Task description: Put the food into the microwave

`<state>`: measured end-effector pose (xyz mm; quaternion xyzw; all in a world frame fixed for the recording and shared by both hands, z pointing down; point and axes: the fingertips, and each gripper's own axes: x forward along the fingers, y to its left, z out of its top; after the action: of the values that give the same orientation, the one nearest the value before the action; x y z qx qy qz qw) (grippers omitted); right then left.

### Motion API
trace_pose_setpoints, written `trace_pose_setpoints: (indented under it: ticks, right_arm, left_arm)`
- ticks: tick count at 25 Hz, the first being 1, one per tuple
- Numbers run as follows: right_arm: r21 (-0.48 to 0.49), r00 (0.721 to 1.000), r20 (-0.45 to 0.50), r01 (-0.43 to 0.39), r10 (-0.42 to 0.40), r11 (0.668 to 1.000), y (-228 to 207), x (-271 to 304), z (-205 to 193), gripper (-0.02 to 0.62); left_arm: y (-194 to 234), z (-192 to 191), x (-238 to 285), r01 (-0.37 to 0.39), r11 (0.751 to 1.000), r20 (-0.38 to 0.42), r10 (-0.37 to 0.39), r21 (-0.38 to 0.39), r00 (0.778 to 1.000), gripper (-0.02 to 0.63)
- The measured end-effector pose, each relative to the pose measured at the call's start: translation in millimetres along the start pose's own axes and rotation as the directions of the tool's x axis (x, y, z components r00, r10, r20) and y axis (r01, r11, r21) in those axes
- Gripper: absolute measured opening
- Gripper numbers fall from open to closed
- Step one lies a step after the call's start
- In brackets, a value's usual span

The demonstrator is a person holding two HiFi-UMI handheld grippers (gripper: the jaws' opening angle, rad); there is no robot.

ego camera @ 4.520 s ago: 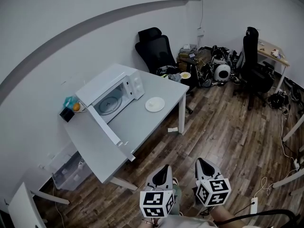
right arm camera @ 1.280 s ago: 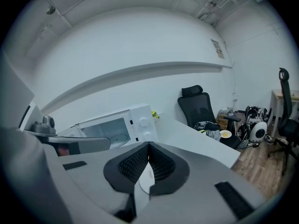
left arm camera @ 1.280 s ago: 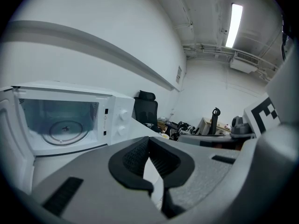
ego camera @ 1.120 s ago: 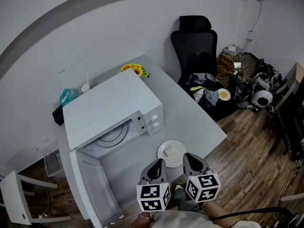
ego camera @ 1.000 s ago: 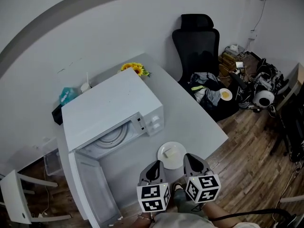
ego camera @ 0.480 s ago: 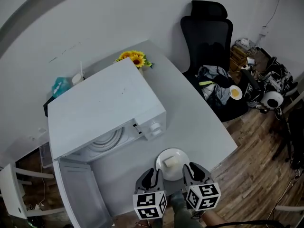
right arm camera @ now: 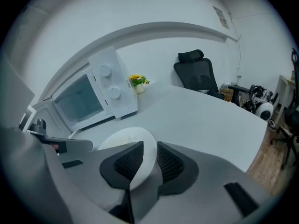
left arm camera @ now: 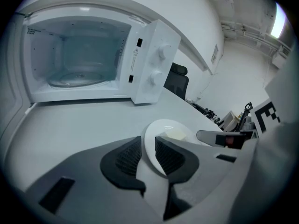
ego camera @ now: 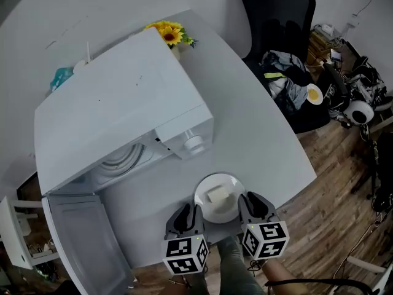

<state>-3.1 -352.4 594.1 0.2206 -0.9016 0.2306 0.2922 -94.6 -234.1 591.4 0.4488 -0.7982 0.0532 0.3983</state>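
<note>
A white plate [ego camera: 224, 211] carrying a pale block of food [ego camera: 216, 195] sits on the grey table [ego camera: 258, 134], in front of the white microwave [ego camera: 116, 103]. The microwave's door [ego camera: 80, 238] hangs open to the left and its cavity [left arm camera: 74, 59] holds only the glass turntable. My left gripper [ego camera: 191, 217] is shut on the plate's left rim [left arm camera: 148, 146]. On the right rim [right arm camera: 147, 155] my right gripper [ego camera: 247, 206] is shut too. The plate [right arm camera: 122, 141] still rests flat on the table.
A pot of sunflowers [ego camera: 169, 32] stands behind the microwave, with a teal object [ego camera: 60, 77] at its far left. A black office chair [ego camera: 276, 11] and cluttered gear [ego camera: 356, 97] stand beyond the table's right edge. The microwave's knobs [ego camera: 195, 143] face the plate.
The view has closed in on the table. Both grippers have moved forward from the plate's near edge to its two sides, and the rim now lies between each pair of jaws.
</note>
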Motion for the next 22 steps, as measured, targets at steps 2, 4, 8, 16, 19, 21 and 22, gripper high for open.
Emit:
trace_pose_setpoints:
  ticks: [2,4,8,16,19,21,22]
  right_arm:
    - [-0.002,1.000,-0.007,0.000,0.000,1.000,-2.0,4.1,-1.9,0.080]
    - [-0.010,1.000,-0.016,-0.001,0.001,1.000,-3.3,7.6,-3.4,0.080]
    - [-0.034,0.999,-0.040,0.000,-0.001,0.999,-2.6,10.9,-5.1,0.080]
    - [-0.053,0.997,-0.079,0.013,-0.017,0.999,-3.1,13.8,-9.4,0.080]
    - [-0.056,0.996,-0.087,0.020,-0.025,0.998,-3.8,14.2,-10.1,0.080]
    - [-0.054,0.996,-0.089,0.021,-0.026,0.998,-3.8,14.3,-9.9,0.080]
    - [-0.053,0.996,-0.089,0.021,-0.026,0.998,-3.6,14.5,-10.0,0.080]
  left_arm:
    - [1.1,-5.1,6.2,-0.002,1.000,-0.011,0.002,-0.011,1.000,0.084]
    - [2.0,-9.2,11.1,-0.007,1.000,-0.018,0.007,-0.020,1.000,0.084]
    - [3.4,-13.1,15.7,-0.019,0.999,-0.029,0.018,-0.030,0.999,0.084]
    - [4.1,-16.1,17.9,-0.023,0.998,-0.045,0.021,-0.063,0.999,0.084]
    - [3.6,-16.0,18.8,-0.017,0.997,-0.048,0.013,-0.078,0.999,0.084]
    - [3.4,-15.6,19.3,-0.017,0.997,-0.049,0.013,-0.081,0.999,0.084]
    - [3.3,-15.6,19.5,-0.018,0.997,-0.049,0.014,-0.079,0.999,0.084]
